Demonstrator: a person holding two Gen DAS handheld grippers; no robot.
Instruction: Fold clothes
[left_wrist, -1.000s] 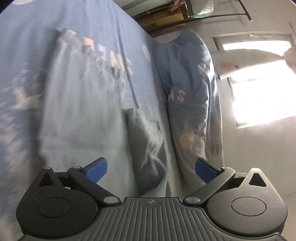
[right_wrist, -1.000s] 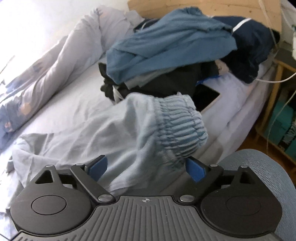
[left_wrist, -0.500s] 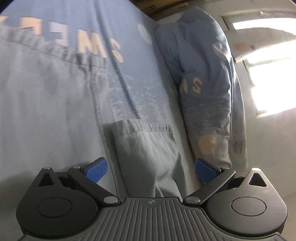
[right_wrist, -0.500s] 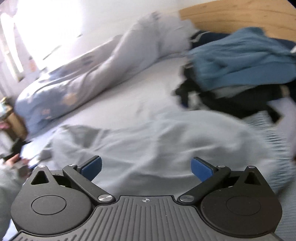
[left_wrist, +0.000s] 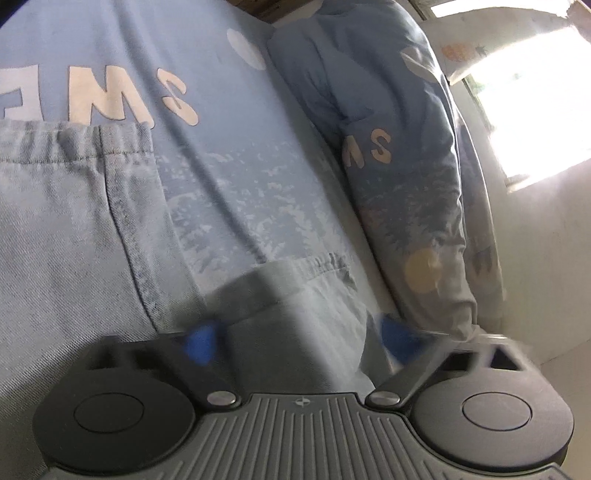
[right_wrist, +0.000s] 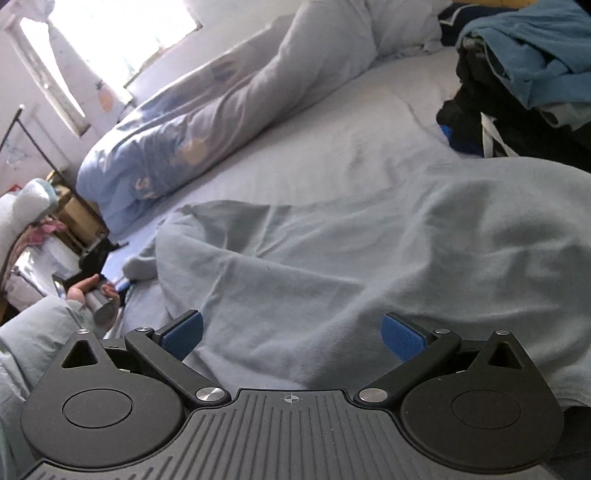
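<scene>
— Inspecting the left gripper: jaws apart, nothing held, low over the pale blue trousers spread on the bed. A hem edge lies just ahead, between the blurred fingertips.

— And the right?

— Right gripper also parted and empty; the same trousers are bunched directly under and ahead of it. The garment appears laid out flat to allow folding. An unsorted clothes pile sits beyond, well apart from the grippers.
</scene>
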